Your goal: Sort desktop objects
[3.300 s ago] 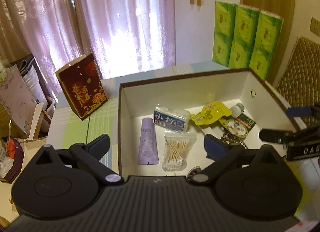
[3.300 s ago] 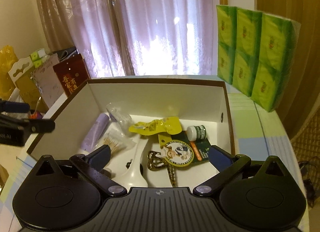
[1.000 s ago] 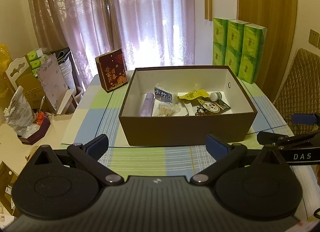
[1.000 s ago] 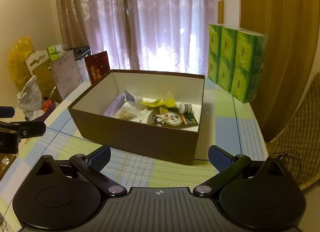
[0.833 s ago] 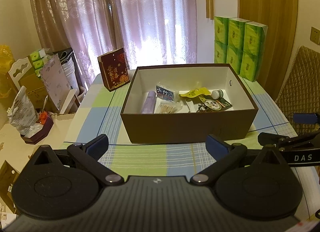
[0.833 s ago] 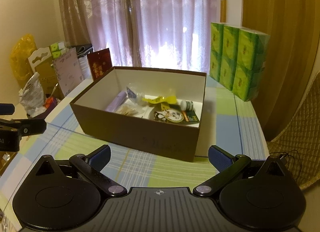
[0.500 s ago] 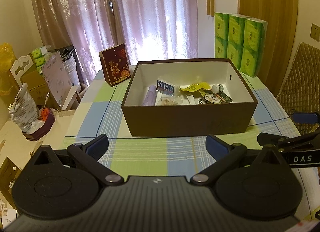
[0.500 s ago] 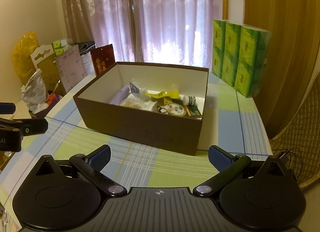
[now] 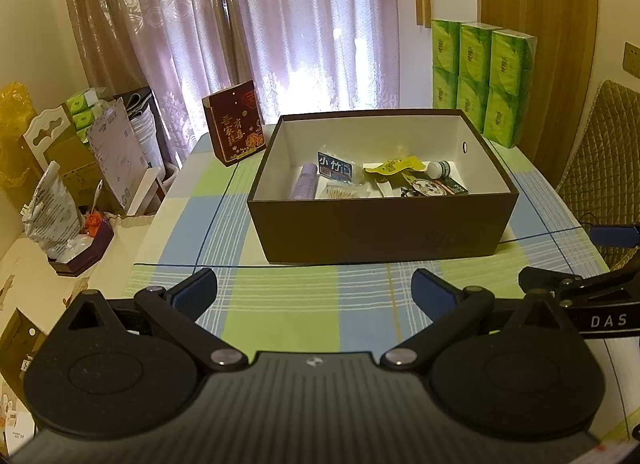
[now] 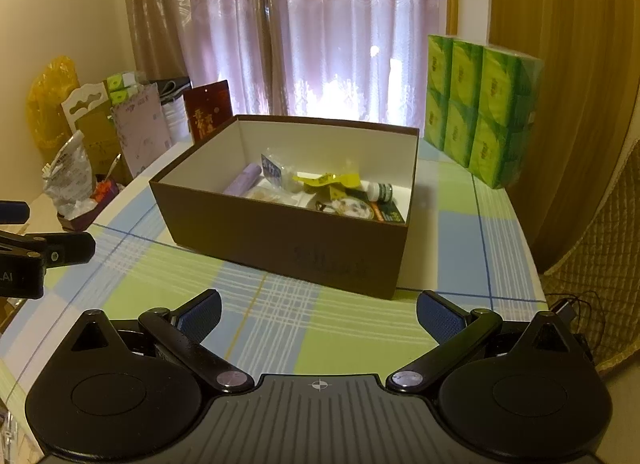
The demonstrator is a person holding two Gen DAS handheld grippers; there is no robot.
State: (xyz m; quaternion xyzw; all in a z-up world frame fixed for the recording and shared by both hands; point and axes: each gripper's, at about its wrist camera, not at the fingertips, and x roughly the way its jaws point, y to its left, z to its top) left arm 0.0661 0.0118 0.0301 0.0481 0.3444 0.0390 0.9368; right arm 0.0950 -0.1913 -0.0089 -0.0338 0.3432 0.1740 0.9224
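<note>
Both jaws stand spread wide and empty. Through your left wrist camera, the left gripper (image 9: 314, 286) hangs over bare checked cloth on the counter (image 9: 280, 304), short of the box (image 9: 380, 227). That box is dark brown card with a white lining, straight-walled and open-topped, with a small round hole in its right wall. Inside it lie a lilac tube (image 9: 305, 185), a blue-labelled packet (image 9: 335, 168), a clear bag of cotton swabs (image 9: 340, 192), a crumpled yellow pouch (image 9: 394, 165), a small white jar (image 9: 439, 168) and a round printed card (image 9: 426, 185). You have open cloth on the near side and to the left of the box; a red carton (image 9: 236, 133) stands upright at the far left corner, green tissue packs (image 9: 482, 79) at the far right. Your right gripper (image 9: 560, 260) shows at the right edge, apart from the box.

Through your right wrist camera, the right gripper (image 10: 318, 318) sits over open cloth before the box's (image 10: 280, 240) near corner. The counter's (image 10: 508, 232) right edge curves close beside the box, with a quilted chair (image 10: 600, 232) beyond it. The left gripper (image 10: 60, 232) pokes in at far left.
</note>
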